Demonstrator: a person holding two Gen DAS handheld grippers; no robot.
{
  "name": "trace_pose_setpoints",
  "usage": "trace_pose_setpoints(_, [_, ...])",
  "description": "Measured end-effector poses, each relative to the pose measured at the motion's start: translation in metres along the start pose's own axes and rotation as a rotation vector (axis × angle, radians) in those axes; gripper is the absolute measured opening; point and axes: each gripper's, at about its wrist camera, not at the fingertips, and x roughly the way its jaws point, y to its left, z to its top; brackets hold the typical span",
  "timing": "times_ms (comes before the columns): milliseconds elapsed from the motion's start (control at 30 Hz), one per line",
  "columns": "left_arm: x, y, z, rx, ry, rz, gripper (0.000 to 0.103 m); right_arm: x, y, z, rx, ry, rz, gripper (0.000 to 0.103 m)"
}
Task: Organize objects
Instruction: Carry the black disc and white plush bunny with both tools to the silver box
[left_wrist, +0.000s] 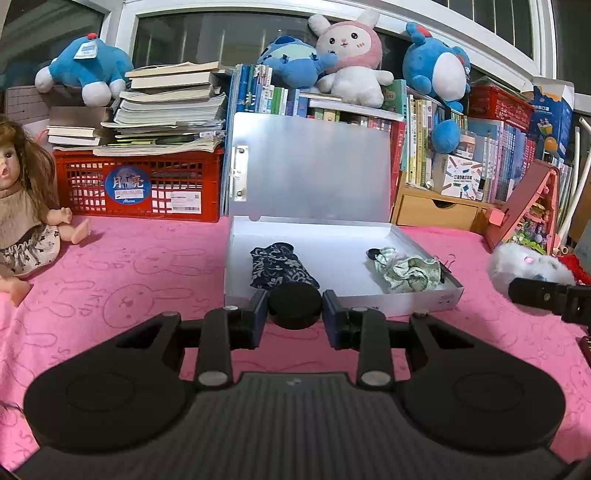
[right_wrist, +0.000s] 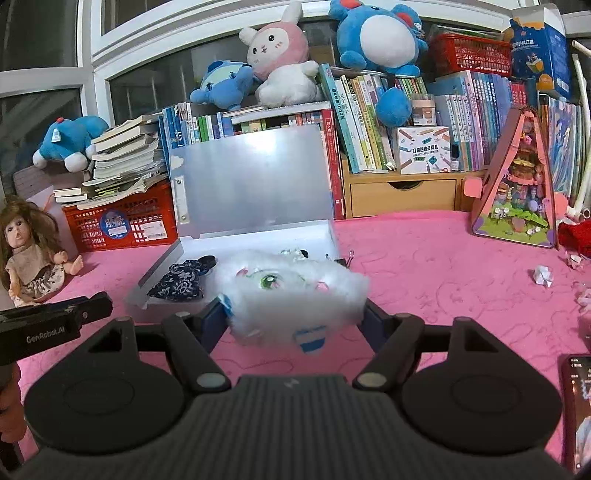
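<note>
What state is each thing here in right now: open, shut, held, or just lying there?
Silver box: lid open, standing upright.
Left claw: shut on black round disc, in front of the box.
Right claw: shut on white fluffy toy.
Dark blue cloth pouch: lying inside the box, left.
Green floral cloth: lying inside the box, right.
Wooden drawer: closed.

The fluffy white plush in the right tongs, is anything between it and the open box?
Nothing visible does. The fluffy white plush toy hangs just before the open white lidded box, whose raised lid leans back; only bare pink cloth lies between.
</note>
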Motion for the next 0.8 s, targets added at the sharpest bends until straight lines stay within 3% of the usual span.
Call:
trace_pose_setpoints(467, [0.006,0.021,0.002,-0.024,0.009,0.016,0.037,0.009,0.007,0.012,-0.030,0.001,-0.010,0.075])
trace_pose_setpoints(800, [0.026,0.022,0.028,0.000,0.007,0.006,0.037,0.033,-0.002,0.034,-0.018,0.020,0.000,0.075])
